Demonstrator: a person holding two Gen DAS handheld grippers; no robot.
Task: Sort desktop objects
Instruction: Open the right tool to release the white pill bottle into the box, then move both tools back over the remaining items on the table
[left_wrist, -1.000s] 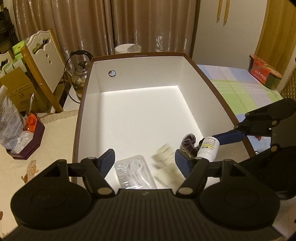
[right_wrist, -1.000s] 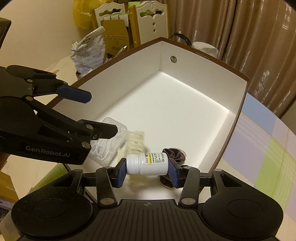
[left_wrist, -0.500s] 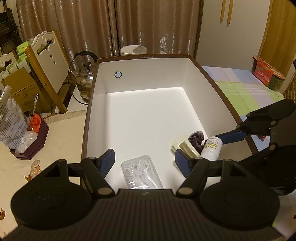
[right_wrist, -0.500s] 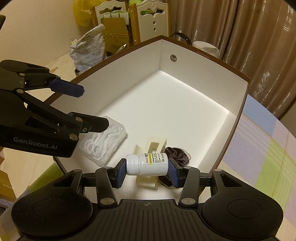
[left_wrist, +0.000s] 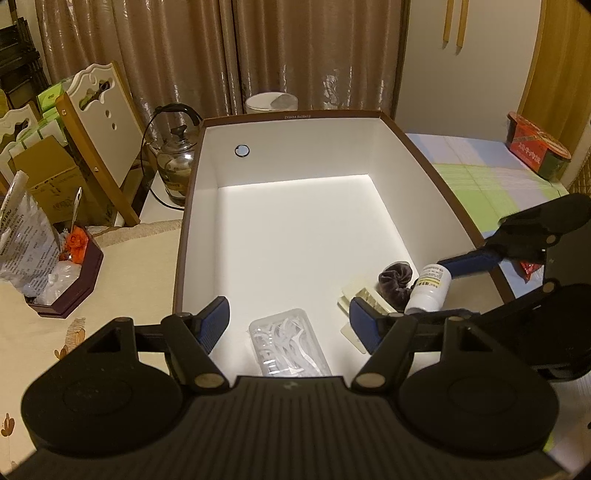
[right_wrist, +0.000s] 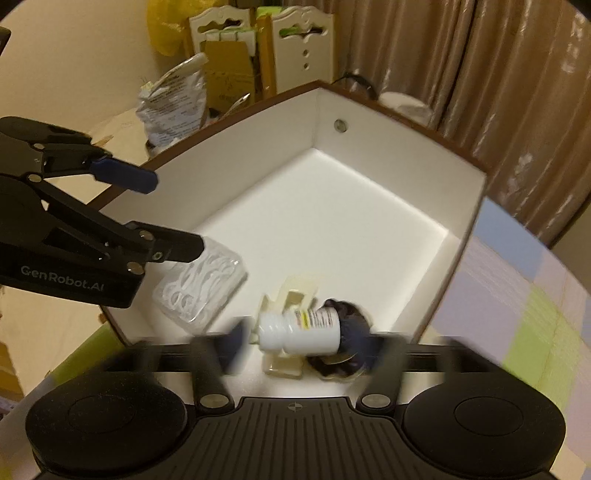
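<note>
A white box with a brown rim (left_wrist: 436, 173) (right_wrist: 476, 214) fills both views. On its floor lie a clear case of floss picks (left_wrist: 288, 343) (right_wrist: 201, 288), a cream hair clip (left_wrist: 364, 297) (right_wrist: 295, 291) and a dark scrunchie (left_wrist: 395, 280) (right_wrist: 347, 314). A white pill bottle (right_wrist: 299, 328) (left_wrist: 430, 288) lies sideways between the blurred fingers of my right gripper (right_wrist: 301, 343), whose jaws are opening and stand just off both its ends. My left gripper (left_wrist: 288, 315) (right_wrist: 162, 214) hovers open over the floss case, holding nothing.
Left of the box a dark tray (left_wrist: 70, 277) holds small items beside a crinkled bag (left_wrist: 22, 229). A glass kettle (left_wrist: 177, 166) and chairs (left_wrist: 107, 122) stand behind. A red packet (left_wrist: 535, 147) sits on the checked cloth at the right.
The right jaws have spread away from the pill bottle that they were clamping. The cream clip, blurred in motion a second ago, now rests beside the scrunchie. My left gripper stays as it was.
</note>
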